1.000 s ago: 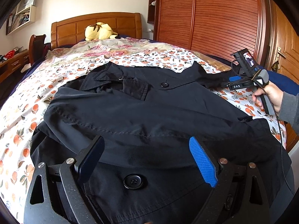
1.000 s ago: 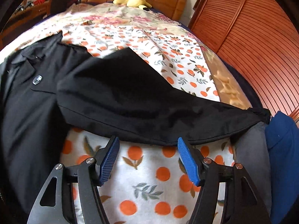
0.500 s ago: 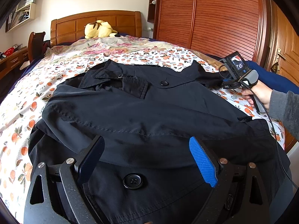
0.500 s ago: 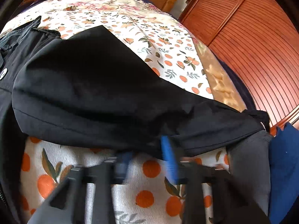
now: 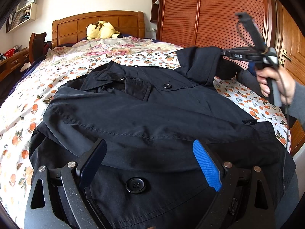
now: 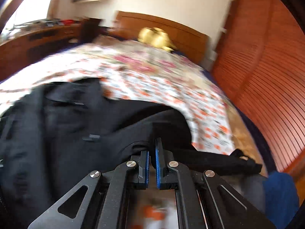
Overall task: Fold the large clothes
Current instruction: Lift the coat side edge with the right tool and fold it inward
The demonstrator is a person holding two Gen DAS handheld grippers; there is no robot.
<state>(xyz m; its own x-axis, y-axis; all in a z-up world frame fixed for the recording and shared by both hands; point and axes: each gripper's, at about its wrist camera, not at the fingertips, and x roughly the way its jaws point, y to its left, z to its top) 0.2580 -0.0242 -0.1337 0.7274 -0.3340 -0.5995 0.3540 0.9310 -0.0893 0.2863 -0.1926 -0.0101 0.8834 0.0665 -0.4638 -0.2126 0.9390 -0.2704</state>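
A large black coat (image 5: 144, 114) lies spread on the bed, buttons up. My left gripper (image 5: 150, 162) hovers open over its near hem, nothing between the fingers. At the right, a hand holds my right gripper (image 5: 222, 54), shut on the coat's sleeve (image 5: 200, 64), which hangs lifted off the bedspread. In the right wrist view the blue pads (image 6: 146, 162) pinch the black sleeve fabric (image 6: 165, 126), and the picture is blurred with motion. The sleeve's cuff end (image 6: 246, 162) trails low at the right.
The bed has an orange-patterned sheet (image 5: 28, 103) and a wooden headboard (image 5: 76, 24) with a yellow plush toy (image 5: 101, 29). A slatted wooden wardrobe (image 5: 209, 13) stands along the right side. A desk and chair (image 5: 36, 45) are at the left.
My right gripper closed on the sleeve's edge and lifted it up off the bed, swinging toward the coat's body. My left gripper stayed put and open.
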